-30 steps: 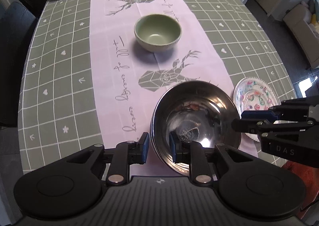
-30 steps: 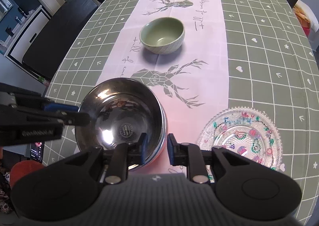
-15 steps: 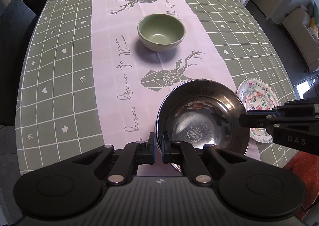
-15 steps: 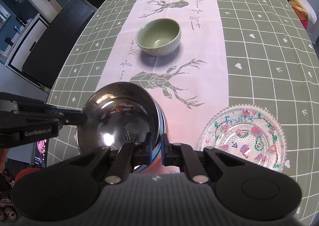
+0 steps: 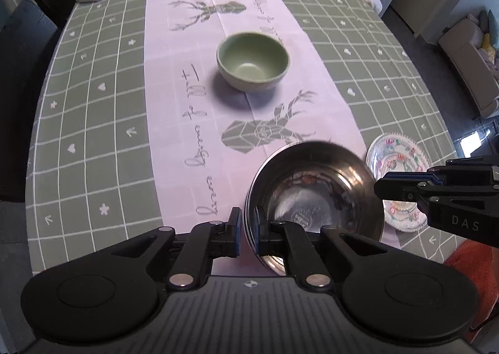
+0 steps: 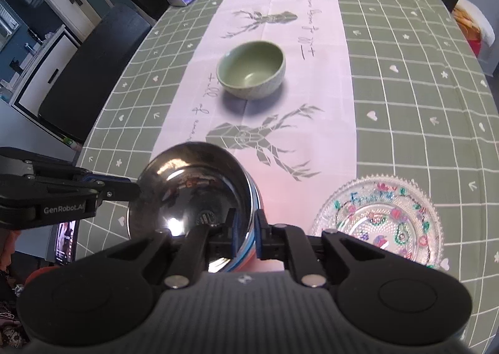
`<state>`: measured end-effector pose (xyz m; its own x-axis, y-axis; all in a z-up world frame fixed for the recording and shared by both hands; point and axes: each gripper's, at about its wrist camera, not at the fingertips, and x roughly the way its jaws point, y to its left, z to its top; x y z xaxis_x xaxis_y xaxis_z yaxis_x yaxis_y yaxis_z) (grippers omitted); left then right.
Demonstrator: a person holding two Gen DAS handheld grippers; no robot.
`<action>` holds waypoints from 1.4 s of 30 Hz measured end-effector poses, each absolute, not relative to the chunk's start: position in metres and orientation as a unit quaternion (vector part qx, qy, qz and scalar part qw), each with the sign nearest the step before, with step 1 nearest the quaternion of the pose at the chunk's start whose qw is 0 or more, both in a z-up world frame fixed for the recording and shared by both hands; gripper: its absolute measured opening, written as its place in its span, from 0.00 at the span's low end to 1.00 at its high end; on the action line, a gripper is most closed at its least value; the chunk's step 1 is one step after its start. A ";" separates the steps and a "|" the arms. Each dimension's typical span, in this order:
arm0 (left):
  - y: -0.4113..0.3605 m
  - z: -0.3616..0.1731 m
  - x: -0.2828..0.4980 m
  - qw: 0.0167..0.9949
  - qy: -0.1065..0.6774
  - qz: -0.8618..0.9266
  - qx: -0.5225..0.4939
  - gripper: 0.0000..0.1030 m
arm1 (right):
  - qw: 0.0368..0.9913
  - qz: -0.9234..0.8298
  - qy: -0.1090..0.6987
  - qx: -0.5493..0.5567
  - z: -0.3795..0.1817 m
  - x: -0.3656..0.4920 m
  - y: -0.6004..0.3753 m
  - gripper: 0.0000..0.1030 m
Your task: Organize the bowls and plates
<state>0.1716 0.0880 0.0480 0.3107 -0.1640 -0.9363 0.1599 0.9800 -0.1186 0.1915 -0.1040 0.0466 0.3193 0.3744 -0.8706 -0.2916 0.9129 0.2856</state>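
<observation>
We see the table (image 5: pixel 93 110) w/ green grid cloth; steel bowl (image 5: pixel 315 191) at its near edge, our landmark. Left gripper (image 5: pixel 246 230) clamps the bowl's left rim, right gripper (image 6: pixel 244 230) clamps its right rim, each w/ one pad inside, one outside. Beyond the bowl: green ceramic bowl (image 5: pixel 252 62) on the pink runner. Right of the bowl: patterned glass plate (image 6: pixel 379 223). Vs a sec ago: both jaws, then apart astride the rim, have closed on it; the bowl looks tilted, maybe lifted.
</observation>
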 end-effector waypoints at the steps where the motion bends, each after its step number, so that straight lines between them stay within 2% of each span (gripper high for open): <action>1: 0.089 0.051 0.173 0.813 0.574 -0.101 -0.005 0.10 | 0.814 0.206 0.542 0.038 0.049 0.192 -0.104 0.09; 6: 0.093 0.063 0.187 0.833 0.544 -0.106 -0.006 0.12 | 0.822 0.207 0.530 0.036 0.057 0.204 -0.103 0.11; 8: 0.096 0.065 0.195 0.837 0.537 -0.103 -0.003 0.13 | 0.822 0.207 0.529 0.036 0.057 0.211 -0.102 0.22; 11: 0.101 0.066 0.207 0.843 0.528 -0.104 -0.003 0.18 | 0.826 0.199 0.527 0.034 0.057 0.226 -0.101 0.22; 14: 0.103 0.065 0.220 0.848 0.520 -0.104 0.003 0.19 | 0.828 0.192 0.525 0.037 0.055 0.241 -0.100 0.27; 25: 0.101 0.044 0.272 0.861 0.496 -0.111 -0.005 0.33 | 0.834 0.169 0.524 0.033 0.031 0.312 -0.081 0.27; 30: 0.100 0.029 0.298 0.859 0.501 -0.102 -0.004 0.35 | 0.835 0.158 0.526 0.027 0.017 0.337 -0.070 0.27; 33: 0.102 0.024 0.310 0.861 0.498 -0.100 -0.019 0.44 | 0.832 0.155 0.531 0.035 0.008 0.352 -0.066 0.27; 35: 0.104 0.020 0.317 0.863 0.494 -0.099 -0.030 0.54 | 0.832 0.152 0.532 0.039 0.004 0.360 -0.063 0.31; 37: 0.105 0.017 0.324 0.863 0.494 -0.097 -0.041 0.54 | 0.830 0.151 0.535 0.044 -0.001 0.369 -0.060 0.34; 42: 0.107 0.005 0.339 0.861 0.497 -0.090 -0.056 0.57 | 0.823 0.148 0.546 0.052 -0.016 0.380 -0.052 0.33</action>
<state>0.3393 0.1068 0.0054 0.4897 -0.2104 -0.8461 0.1000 0.9776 -0.1852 0.3805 -0.0517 -0.0155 0.3608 0.3000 -0.8831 -0.1873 0.9509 0.2465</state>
